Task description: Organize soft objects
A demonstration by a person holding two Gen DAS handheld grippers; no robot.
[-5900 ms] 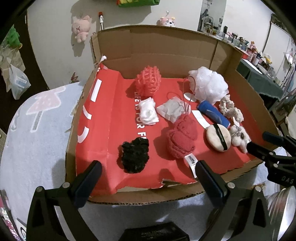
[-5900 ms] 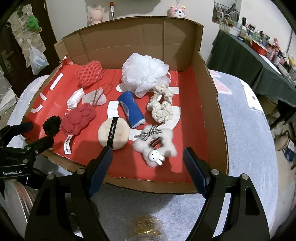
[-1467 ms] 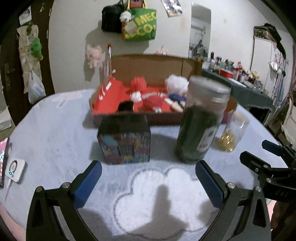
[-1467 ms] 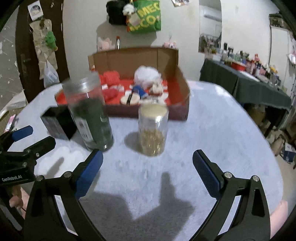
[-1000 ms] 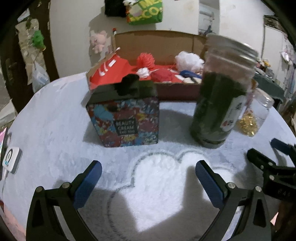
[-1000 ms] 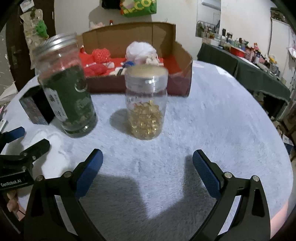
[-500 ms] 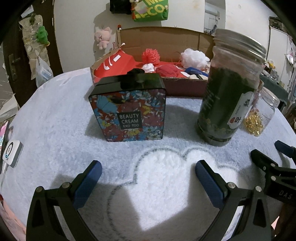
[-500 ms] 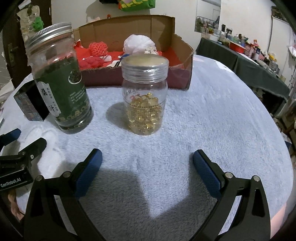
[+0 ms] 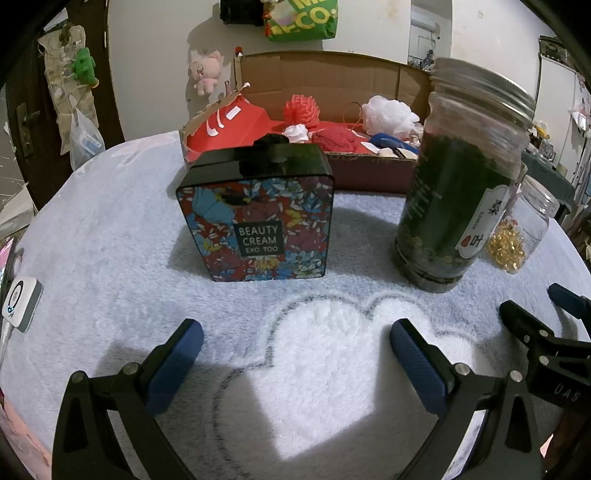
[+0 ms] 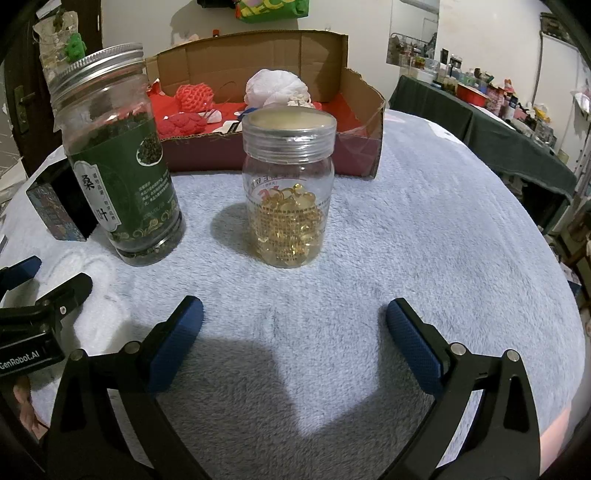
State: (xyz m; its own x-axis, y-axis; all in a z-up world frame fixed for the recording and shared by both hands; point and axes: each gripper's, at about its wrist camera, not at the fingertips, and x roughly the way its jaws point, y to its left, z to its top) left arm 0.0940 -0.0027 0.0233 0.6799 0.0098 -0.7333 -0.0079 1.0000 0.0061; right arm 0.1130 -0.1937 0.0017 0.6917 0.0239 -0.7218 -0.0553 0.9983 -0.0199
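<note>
Both grippers, left gripper (image 9: 295, 354) and right gripper (image 10: 294, 325), hover spread and empty over the bench (image 10: 424, 240); soft objects (image 9: 334, 140) lie straight ahead in the cardboard box (image 10: 362, 110), behind the jars.

tin (image 9: 255, 218) left of jars (upright), box (image 9: 325, 74) behind

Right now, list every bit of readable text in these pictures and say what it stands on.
"BEAUTY CREAM EXO TOO": front of the floral tin.
"GenRobot.AI": body of the left tongs, seen from the right wrist.
"ECO": partial letters, green bag on the wall.
Chinese characters on the green tea jar: large ones visible, small print too fine.
Clear capsule jar: print seen mirrored through the glass, unreadable.
</note>
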